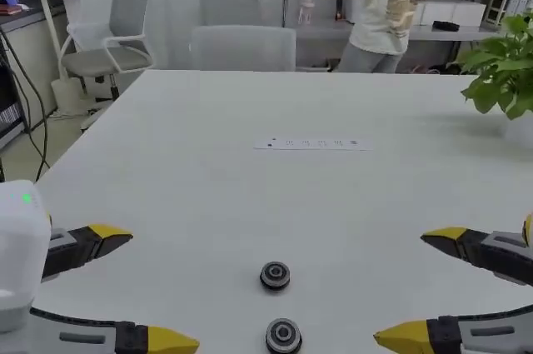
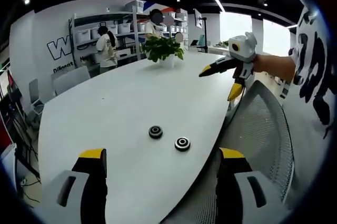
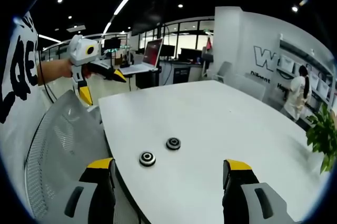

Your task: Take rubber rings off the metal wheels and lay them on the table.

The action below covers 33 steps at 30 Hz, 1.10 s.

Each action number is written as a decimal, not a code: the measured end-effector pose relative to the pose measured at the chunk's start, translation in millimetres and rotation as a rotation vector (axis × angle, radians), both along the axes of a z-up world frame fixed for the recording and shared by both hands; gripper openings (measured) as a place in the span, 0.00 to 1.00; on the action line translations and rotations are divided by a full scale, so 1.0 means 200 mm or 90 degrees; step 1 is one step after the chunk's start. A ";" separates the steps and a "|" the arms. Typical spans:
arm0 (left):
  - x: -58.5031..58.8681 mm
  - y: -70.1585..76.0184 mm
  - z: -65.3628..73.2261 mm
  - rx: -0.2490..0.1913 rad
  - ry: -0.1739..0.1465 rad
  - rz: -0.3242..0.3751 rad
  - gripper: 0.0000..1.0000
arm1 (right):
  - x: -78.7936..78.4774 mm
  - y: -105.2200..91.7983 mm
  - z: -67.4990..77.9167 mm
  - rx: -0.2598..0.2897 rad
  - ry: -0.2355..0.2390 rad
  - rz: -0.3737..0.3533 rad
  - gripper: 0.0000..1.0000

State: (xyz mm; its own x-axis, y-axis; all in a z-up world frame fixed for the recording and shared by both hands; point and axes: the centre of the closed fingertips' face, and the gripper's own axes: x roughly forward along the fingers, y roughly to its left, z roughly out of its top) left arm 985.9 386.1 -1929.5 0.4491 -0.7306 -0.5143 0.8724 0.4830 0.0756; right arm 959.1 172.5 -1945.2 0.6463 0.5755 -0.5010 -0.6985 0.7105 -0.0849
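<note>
At the near edge, the left gripper [image 1: 150, 287] is held low on the left with its grey, yellow-tipped jaws spread wide and nothing between them. The right gripper [image 1: 410, 287] is held opposite it on the right, its jaws likewise spread apart and empty. Both are pointed inward across the white rectangular table [image 1: 166, 171].

Between the two grippers, close to the near edge, the near wheel [image 1: 283, 335] is seen: small, round, of grey metal, with a black rubber ring [image 1: 269, 336] seated around it. Just beyond it, apart from it, the far wheel [image 1: 275, 276] of the same kind is found, with a second black rubber ring [image 1: 263, 276] on it. Neither wheel is touched by a jaw. In both gripper views the two wheels are seen ahead of the open jaws. The other gripper is seen well apart to the side, gripped by a hand, above a grey mesh chair back [image 2: 263, 129].

Farther along the table, near its middle, a thin pale printed strip [image 1: 306, 144] is laid flat. At the far right edge a green leafy plant [image 1: 504, 71] is placed. Beyond the far end, grey office chairs [image 1: 241, 47] are drawn up. Behind them a person in a light shirt [image 1: 387, 4] is seen standing at a counter.
</note>
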 end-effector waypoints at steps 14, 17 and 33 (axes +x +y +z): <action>0.03 0.00 0.00 0.001 -0.009 -0.007 0.83 | 0.03 0.01 0.01 -0.014 0.001 0.009 0.82; 0.04 -0.01 0.00 0.004 -0.011 -0.010 0.83 | 0.04 0.01 0.01 -0.014 0.000 0.009 0.82; 0.08 -0.06 0.00 0.017 -0.022 -0.031 0.82 | 0.09 0.00 0.02 -0.018 -0.005 0.013 0.81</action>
State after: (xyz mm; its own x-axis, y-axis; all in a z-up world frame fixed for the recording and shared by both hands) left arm 1001.6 373.7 -1928.7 0.4307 -0.7387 -0.5185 0.8916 0.4371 0.1180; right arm 977.1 172.1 -1941.8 0.6388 0.5741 -0.5122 -0.7121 0.6932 -0.1112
